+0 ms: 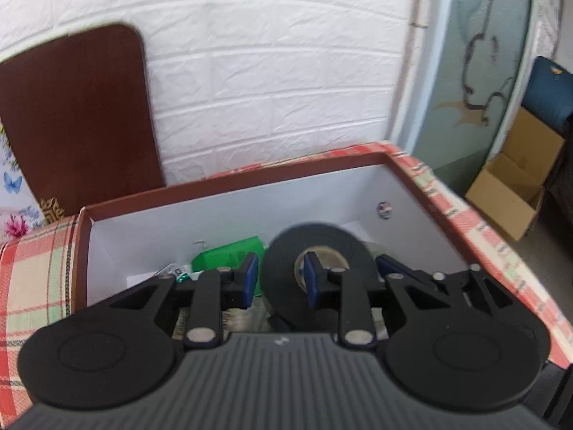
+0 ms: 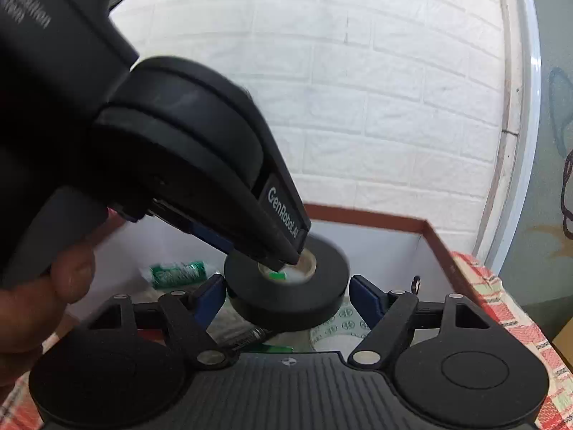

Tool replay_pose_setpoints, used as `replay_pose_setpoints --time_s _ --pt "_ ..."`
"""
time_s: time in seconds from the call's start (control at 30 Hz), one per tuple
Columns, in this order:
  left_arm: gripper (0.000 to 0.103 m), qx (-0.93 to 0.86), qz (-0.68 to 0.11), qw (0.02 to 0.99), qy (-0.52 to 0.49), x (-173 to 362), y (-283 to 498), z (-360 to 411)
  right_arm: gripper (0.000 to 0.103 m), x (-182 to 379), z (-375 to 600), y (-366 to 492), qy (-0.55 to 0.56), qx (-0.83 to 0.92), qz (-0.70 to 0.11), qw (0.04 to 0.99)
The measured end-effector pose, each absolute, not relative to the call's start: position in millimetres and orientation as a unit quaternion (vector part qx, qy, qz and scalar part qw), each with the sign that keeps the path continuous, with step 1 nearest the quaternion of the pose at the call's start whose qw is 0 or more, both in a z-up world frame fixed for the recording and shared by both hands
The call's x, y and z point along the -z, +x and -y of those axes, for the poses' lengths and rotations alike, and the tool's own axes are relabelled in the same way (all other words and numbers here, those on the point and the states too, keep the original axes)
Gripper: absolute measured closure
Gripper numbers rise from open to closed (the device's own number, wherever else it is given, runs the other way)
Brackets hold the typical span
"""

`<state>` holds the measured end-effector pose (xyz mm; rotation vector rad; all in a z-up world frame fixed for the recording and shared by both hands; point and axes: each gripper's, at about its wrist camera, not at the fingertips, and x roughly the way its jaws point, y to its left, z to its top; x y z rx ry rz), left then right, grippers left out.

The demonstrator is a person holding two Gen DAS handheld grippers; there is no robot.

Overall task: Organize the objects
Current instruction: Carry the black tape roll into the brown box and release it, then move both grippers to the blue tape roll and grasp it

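Note:
A black tape roll (image 1: 318,251) hangs over the open plaid box (image 1: 447,200). My left gripper (image 1: 281,279) is shut on the roll's wall, with one blue pad (image 1: 311,279) inside the core and the other pad (image 1: 250,279) outside. In the right wrist view the left gripper comes in from the upper left and its tip sits in the core of the tape roll (image 2: 286,286). My right gripper (image 2: 288,297) is open, with its blue pads (image 2: 211,295) on either side of the roll, apart from it.
Inside the box (image 2: 440,247) lie a green packet (image 1: 229,254), a green-and-white wrapper (image 2: 177,272) and other small items. A brown board (image 1: 71,114) leans on the white brick wall. An open cardboard box (image 1: 512,193) stands on the floor to the right.

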<state>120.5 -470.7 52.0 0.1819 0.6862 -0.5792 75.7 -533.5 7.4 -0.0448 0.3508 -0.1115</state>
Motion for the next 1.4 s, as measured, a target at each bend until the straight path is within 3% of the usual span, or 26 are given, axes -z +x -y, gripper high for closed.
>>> replay_pose_setpoints --time_s 0.1,0.2,0.47,0.9,1.03,1.17,1.23,1.4 --pt "0.073 0.259 -0.334 0.900 0.106 -41.4 121.5 470.3 0.027 -3.8 539.1 76.1 0.007 0.055 -0.174 0.983" --pt "0.065 0.252 -0.325 0.904 0.117 -41.9 112.9 465.8 0.026 -6.3 539.2 64.9 0.013 0.058 -0.167 0.984" --pt "0.065 0.239 -0.303 0.914 0.123 -63.1 72.7 435.0 0.025 -22.5 520.0 13.1 0.001 0.068 -0.132 0.989" --pt "0.058 0.146 -0.301 0.939 0.078 -56.9 63.5 298.5 0.025 -43.3 419.9 -53.1 -0.015 0.028 -0.063 0.997" --pt "0.057 0.050 -0.325 0.942 0.067 -17.1 86.6 221.4 0.027 -37.0 374.6 -13.3 -0.053 -0.058 -0.086 0.993" --pt "0.057 -0.048 -0.349 0.933 0.081 34.9 103.2 148.0 0.039 -12.9 326.4 33.4 -0.072 -0.131 -0.153 0.977" --pt "0.037 -0.050 -0.334 0.941 0.034 51.0 97.2 116.7 0.040 -0.5 309.6 62.4 -0.083 -0.130 -0.180 0.972" --pt "0.032 -0.032 -0.290 0.956 0.007 61.7 87.7 101.7 0.038 19.6 302.3 141.9 -0.076 -0.066 -0.244 0.965"
